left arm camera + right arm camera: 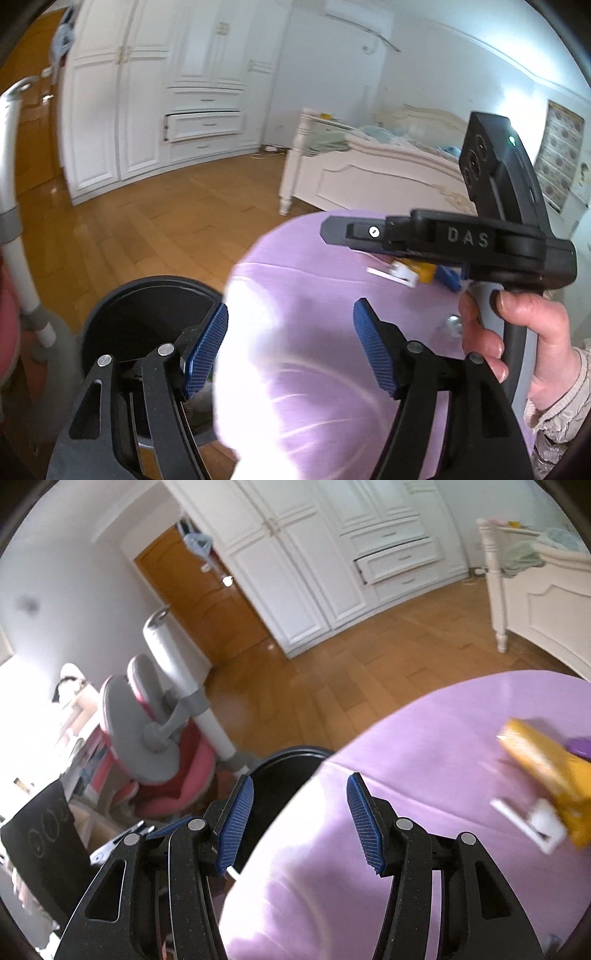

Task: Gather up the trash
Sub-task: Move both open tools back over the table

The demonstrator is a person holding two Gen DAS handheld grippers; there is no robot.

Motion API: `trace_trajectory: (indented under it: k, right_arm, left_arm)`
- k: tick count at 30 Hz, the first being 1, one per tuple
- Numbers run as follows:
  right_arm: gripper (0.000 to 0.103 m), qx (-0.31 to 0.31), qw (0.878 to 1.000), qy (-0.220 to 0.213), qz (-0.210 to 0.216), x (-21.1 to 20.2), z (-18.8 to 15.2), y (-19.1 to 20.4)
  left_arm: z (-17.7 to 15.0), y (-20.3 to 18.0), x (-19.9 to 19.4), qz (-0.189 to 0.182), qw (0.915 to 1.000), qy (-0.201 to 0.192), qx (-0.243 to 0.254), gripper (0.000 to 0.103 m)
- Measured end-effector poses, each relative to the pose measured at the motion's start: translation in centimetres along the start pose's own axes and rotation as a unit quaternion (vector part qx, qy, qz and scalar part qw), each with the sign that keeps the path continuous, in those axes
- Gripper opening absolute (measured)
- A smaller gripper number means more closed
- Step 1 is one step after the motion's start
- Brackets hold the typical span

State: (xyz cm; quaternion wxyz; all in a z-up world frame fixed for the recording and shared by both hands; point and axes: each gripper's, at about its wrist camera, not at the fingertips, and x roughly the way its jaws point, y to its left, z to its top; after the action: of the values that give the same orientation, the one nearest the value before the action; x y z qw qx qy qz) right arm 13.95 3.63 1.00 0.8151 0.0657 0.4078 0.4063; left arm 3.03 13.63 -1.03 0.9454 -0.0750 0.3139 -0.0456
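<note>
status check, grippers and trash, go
Left gripper open, empty. Right gripper open, empty. Yellow wrapper and white scrap on purple table. Bin beside it, nothing blocking.

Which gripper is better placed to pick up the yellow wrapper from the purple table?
Probably right: the open right gripper has the yellow wrapper nearby; the left gripper is farther back.

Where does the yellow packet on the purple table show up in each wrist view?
Left wrist: yellow packet right of centre, mostly hidden under the right tool.
Right wrist: yellow packet at the right edge.
Shared landmark: black bin beside the table.
</note>
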Motion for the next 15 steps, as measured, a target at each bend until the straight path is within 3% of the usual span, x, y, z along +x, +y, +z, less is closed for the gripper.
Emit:
trace_trajectory:
  k: [3, 5, 9, 12, 15]
  right_arm:
    - [0.056, 0.004, 1.0, -0.011, -0.014, -2.0, -0.5, -1.6]
    - [0.068, 0.006, 0.999, -0.022, -0.028, -3.6, -1.0, -2.8]
    - [0.068, 0.008, 0.998, -0.034, -0.043, -6.0, -1.9, -4.6]
    - [0.068, 0.009, 0.997, -0.044, -0.061, -8.0, -2.9, -6.0]
    - [0.068, 0.015, 0.995, -0.055, -0.078, -9.7, -4.0, -7.4]
  left_arm:
    - [-0.1, -2.0, 0.8, -0.014, 0.9997, 0.006, 0.017, 0.07]
    - [-0.2, -3.1, 1.3, -0.023, 0.9993, 0.011, 0.025, 0.07]
    - [-0.3, -5.6, 2.3, -0.035, 0.9985, 0.019, 0.038, 0.071]
    - [-0.4, -7.2, 2.9, -0.043, 0.9977, 0.022, 0.049, 0.083]
    - [-0.7, -9.2, 3.7, -0.056, 0.9955, 0.029, 0.071, 0.083]
